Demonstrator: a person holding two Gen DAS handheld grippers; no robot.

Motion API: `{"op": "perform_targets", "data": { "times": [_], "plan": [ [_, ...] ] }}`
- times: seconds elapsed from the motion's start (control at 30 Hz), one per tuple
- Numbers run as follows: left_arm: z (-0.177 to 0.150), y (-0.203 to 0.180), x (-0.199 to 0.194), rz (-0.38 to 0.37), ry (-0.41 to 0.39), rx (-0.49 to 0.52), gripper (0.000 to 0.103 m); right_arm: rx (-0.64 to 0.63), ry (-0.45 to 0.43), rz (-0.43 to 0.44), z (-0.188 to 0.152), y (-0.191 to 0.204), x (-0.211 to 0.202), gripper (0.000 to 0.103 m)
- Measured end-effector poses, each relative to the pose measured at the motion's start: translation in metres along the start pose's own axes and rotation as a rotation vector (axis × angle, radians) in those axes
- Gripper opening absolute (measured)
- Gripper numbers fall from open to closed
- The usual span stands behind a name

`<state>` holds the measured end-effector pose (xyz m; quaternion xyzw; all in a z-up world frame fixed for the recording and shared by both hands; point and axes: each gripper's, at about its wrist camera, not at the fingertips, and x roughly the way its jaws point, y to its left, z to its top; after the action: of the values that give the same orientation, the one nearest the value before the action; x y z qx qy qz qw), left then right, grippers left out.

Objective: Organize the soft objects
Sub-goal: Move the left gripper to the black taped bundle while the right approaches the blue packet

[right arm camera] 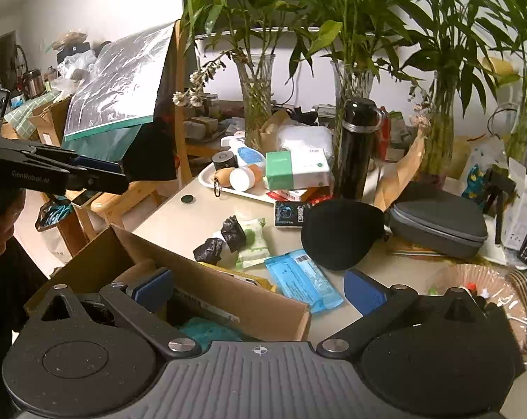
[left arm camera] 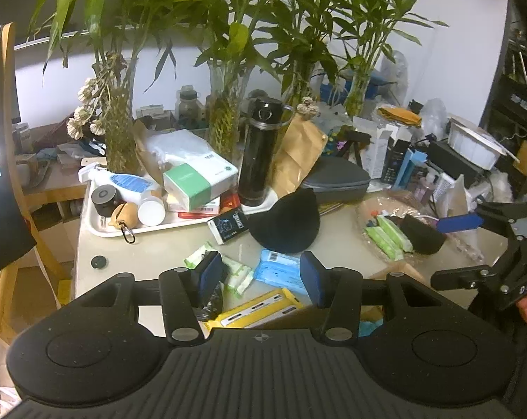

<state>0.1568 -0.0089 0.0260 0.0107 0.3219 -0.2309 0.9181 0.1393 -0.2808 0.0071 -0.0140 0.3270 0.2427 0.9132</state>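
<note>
Two hand-held grippers are held with fingers apart, nothing clamped: the left hand-held gripper [left arm camera: 260, 274] and right hand-held gripper [right arm camera: 260, 288]. Just beyond both, a blue soft pack [right arm camera: 303, 284] is seen lying on the surface [right arm camera: 179, 216]; farther ahead, a black cap [right arm camera: 340, 239] is seen.

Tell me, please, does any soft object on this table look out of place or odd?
Yes. Two crumpled black plastic bags lie loose on the table, touching the green tissue packs, and a blue wipes pack lies askew beside the cardboard box. Nothing looks spilled or torn.
</note>
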Motion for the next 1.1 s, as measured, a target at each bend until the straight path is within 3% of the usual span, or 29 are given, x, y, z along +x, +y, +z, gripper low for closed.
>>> {"op": "perform_targets", "data": {
  "times": [0.63, 0.9, 1.1],
  "plan": [
    [-0.001, 0.058, 0.054, -0.007, 0.057, -0.028, 0.049, 0.130, -0.092, -0.034, 0.002, -0.049, 0.040, 0.103],
    [-0.007, 0.071, 0.089, 0.055, 0.117, 0.030, 0.049, 0.162, -0.073, -0.063, -0.003, -0.066, 0.057, 0.103],
    [-0.010, 0.078, 0.113, 0.026, 0.180, 0.044, 0.049, 0.145, -0.060, -0.102, -0.002, -0.073, 0.068, 0.103]
  ]
}}
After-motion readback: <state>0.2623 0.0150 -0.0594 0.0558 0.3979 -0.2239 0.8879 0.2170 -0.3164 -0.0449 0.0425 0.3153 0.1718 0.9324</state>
